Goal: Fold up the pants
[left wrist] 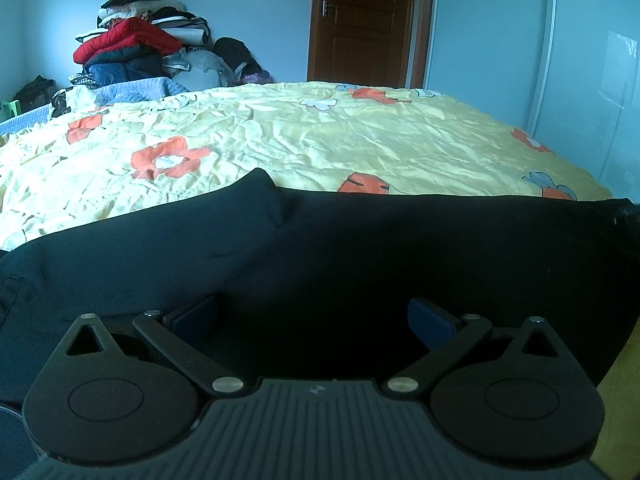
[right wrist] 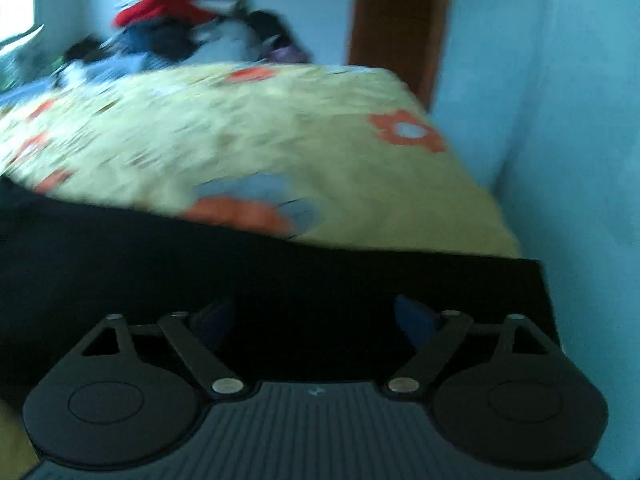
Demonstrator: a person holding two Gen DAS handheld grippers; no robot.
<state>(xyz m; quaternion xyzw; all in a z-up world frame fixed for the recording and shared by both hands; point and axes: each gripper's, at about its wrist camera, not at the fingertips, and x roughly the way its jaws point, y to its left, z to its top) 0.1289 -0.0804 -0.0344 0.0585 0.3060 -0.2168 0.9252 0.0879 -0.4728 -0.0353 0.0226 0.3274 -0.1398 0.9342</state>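
Note:
Black pants (left wrist: 320,248) lie spread across the near edge of a bed with a yellow floral sheet (left wrist: 304,136). My left gripper (left wrist: 312,316) is open, its blue pads (left wrist: 196,314) wide apart just above the dark cloth. In the right wrist view, which is motion-blurred, the pants (right wrist: 280,280) stretch across the frame and end in a straight edge at the right. My right gripper (right wrist: 314,318) is open over that end of the cloth. Neither gripper holds anything.
A pile of clothes (left wrist: 148,48) is stacked at the far left of the bed against the wall. A brown door (left wrist: 360,20) stands behind the bed, and a white wardrobe (left wrist: 540,60) at the right. The sheet (right wrist: 260,148) drops off at the bed's right edge.

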